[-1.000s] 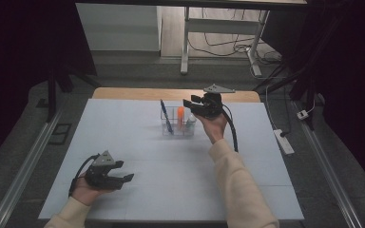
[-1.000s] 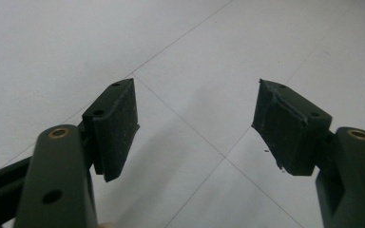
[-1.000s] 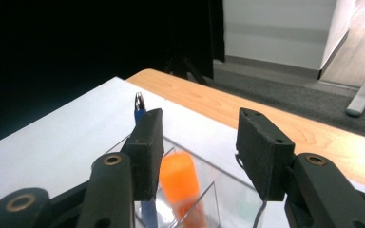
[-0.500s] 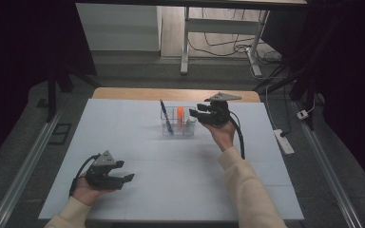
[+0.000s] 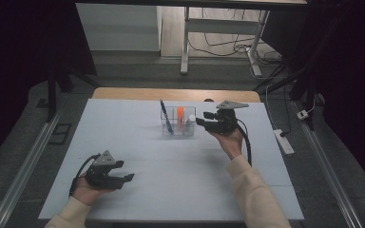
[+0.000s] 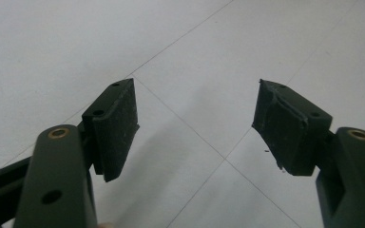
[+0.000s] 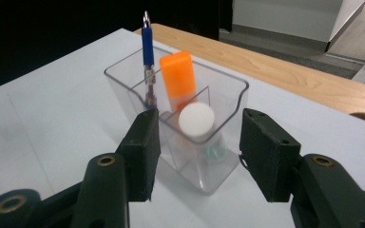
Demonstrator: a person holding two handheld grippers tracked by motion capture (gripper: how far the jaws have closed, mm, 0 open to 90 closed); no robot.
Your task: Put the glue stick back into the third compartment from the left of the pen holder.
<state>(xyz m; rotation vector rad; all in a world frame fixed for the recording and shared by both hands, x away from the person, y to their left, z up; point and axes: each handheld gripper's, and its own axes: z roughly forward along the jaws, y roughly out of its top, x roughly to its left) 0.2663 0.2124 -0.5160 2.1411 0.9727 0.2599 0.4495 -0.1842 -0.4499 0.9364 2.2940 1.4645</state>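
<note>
Right gripper (image 7: 197, 154) gaping near organizer (image 7: 180, 118), seemingly empty

White table (image 5: 123, 123); clear organizer (image 5: 187, 129) holding blue pen (image 5: 165, 115), orange marker (image 5: 180, 114).

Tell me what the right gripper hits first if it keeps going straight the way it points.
Most likely the clear holder's near wall, which sits between the open jaws of the right gripper; the white cap stands just behind it. Depth is hard to judge.

Pen (image 7: 147, 57), marker (image 7: 177, 78) and tube (image 7: 196, 120) stand in organizer (image 7: 228, 102).
</note>
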